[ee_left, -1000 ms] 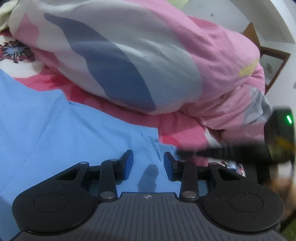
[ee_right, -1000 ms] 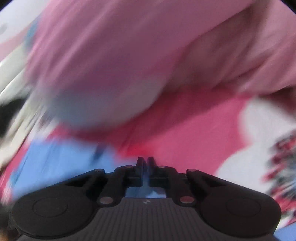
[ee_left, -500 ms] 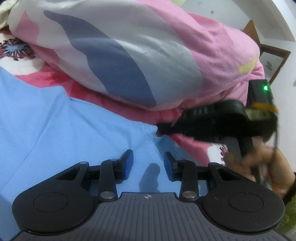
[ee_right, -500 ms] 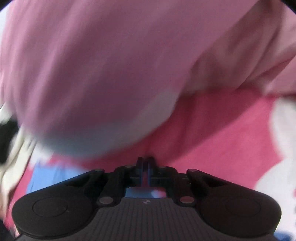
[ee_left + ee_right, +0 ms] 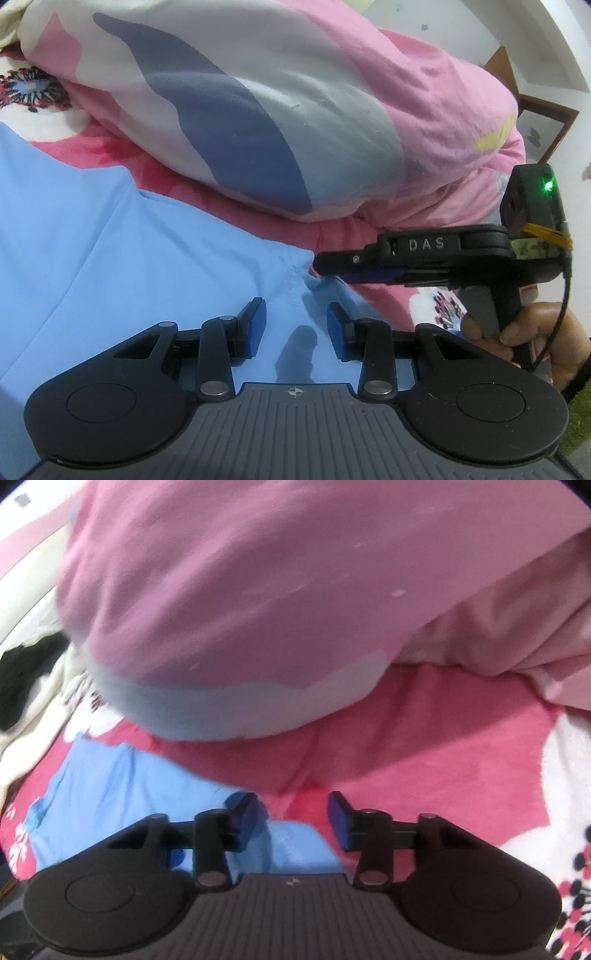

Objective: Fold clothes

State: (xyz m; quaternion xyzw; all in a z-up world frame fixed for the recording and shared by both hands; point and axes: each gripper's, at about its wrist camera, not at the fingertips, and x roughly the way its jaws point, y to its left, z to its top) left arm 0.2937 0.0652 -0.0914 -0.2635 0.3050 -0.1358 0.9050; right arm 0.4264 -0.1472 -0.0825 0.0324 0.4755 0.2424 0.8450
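On the bed, a light blue garment [image 5: 140,266] lay spread over a pink flowered blanket [image 5: 424,738], in front of a bulky pink, white and grey duvet [image 5: 295,110]. The left tool [image 5: 295,328] hovered over the garment with its blue-padded fingers apart and nothing between them. The right tool [image 5: 291,816] also had its fingers apart; under them lay the edge of the blue cloth, with the pink blanket just beyond. From the left wrist view, the right tool [image 5: 325,264] appeared from the side, at the garment's corner, and a hand [image 5: 532,336] gripped its handle. A green light [image 5: 549,185] shone on its housing.
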